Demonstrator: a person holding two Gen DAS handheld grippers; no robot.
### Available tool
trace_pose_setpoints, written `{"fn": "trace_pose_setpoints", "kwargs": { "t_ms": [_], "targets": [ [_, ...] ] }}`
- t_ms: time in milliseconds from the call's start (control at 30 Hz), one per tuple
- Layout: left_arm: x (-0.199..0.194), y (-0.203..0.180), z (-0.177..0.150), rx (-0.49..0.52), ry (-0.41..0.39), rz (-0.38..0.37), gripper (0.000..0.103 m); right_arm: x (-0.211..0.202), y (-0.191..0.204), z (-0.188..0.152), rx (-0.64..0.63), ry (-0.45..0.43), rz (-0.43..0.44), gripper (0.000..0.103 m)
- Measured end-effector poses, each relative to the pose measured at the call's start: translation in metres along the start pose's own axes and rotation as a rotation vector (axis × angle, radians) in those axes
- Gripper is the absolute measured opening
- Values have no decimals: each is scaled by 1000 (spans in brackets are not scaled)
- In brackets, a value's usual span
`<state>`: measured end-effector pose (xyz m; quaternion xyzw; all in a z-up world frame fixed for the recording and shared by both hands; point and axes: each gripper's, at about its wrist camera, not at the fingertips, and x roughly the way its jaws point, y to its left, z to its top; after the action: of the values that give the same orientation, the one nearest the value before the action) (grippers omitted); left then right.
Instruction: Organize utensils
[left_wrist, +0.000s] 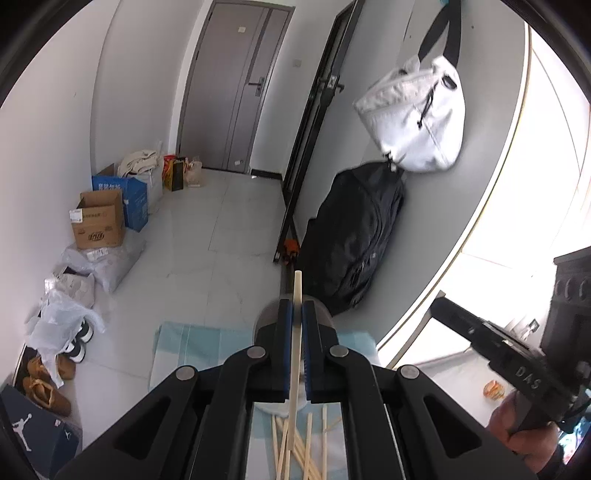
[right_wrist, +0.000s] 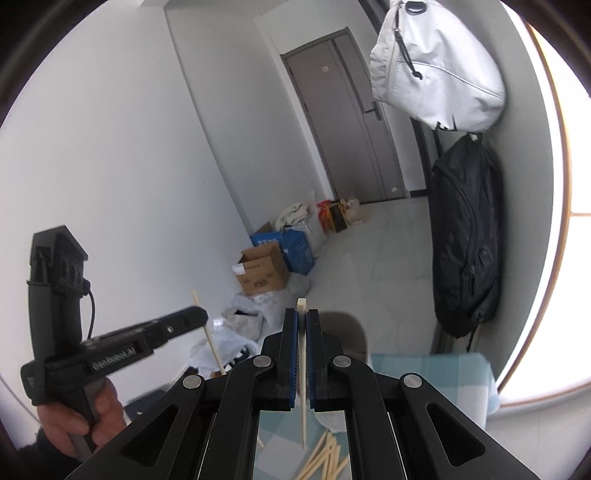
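Observation:
In the left wrist view my left gripper (left_wrist: 297, 308) is shut on one pale chopstick (left_wrist: 295, 354), which sticks out past the blue pads. Under it, several loose chopsticks (left_wrist: 295, 454) lie on a light blue checked cloth (left_wrist: 184, 343). A grey cup (left_wrist: 325, 314) stands just behind the fingers. My right gripper (right_wrist: 302, 314) is likewise shut on a single chopstick (right_wrist: 303, 369), above another heap of chopsticks (right_wrist: 325, 461) and in front of the grey cup (right_wrist: 351, 332). Each view shows the other gripper held in a hand: the right gripper (left_wrist: 443, 310) and the left gripper (right_wrist: 199, 317).
Cardboard and blue boxes (left_wrist: 99, 221), plastic bags and shoes (left_wrist: 48, 384) line the left wall on the tiled floor. A black backpack (left_wrist: 351, 240) and a white bag (left_wrist: 413, 118) hang on the right wall. A grey door (left_wrist: 229, 88) is at the back.

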<state>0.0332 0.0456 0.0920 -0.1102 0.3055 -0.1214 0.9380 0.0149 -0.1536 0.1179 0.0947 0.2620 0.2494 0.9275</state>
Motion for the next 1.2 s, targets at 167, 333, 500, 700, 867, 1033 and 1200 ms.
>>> {"fn": "trace_pose_setpoints", "kwargs": {
  "t_ms": [167, 333, 500, 700, 867, 1033, 1200],
  "targets": [
    [9, 2, 24, -18, -76, -4, 1, 16, -11, 29, 28, -32, -8, 4],
    [21, 7, 37, -39, -121, -2, 1, 27, -15, 51, 13, -87, -26, 4],
    [38, 10, 46, -37, -175, 33, 1, 42, -13, 67, -29, -126, -54, 4],
    [66, 22, 44, -82, -175, 39, 1, 71, -17, 69, -45, -118, -69, 4],
    [84, 22, 37, -44, -166, 4, 1, 91, -20, 59, -76, -83, -84, 4],
    [97, 27, 33, -28, -106, -34, 1, 107, -28, 45, -67, -34, -77, 4],
    [100, 43, 32, -73, -24, -96, 2, 119, -39, 34, 12, 43, -18, 15]
  ]
}}
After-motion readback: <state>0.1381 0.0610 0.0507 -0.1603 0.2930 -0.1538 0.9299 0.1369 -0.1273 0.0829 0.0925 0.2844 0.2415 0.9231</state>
